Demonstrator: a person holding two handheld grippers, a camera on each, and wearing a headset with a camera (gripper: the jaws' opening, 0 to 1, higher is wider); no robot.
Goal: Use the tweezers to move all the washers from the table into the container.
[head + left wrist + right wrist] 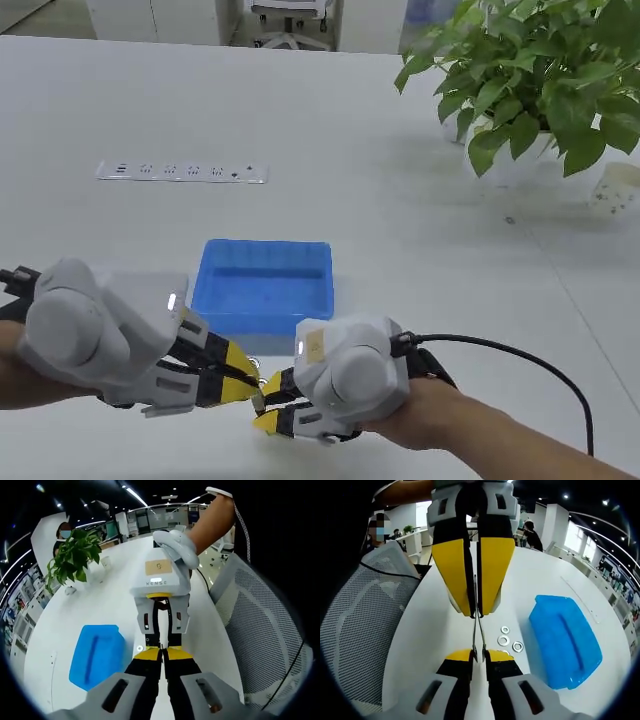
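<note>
My two grippers meet tip to tip near the table's front edge, just in front of the blue container (265, 283). The left gripper (245, 385) and the right gripper (270, 405) are both shut on the thin metal tweezers (478, 625), which run between them. In the right gripper view, the left gripper's yellow fingers (450, 570) come down from the top onto the tweezers, and three washers (503, 640) lie on the table between the tweezers and the container (565, 640). One washer (140, 648) shows beside the jaws in the left gripper view.
A power strip (182, 172) lies at the back left. A potted plant (530, 80) and a small clear cup (613, 190) stand at the back right. A black cable (520, 355) trails from the right gripper. A mesh chair (265, 630) stands behind the table edge.
</note>
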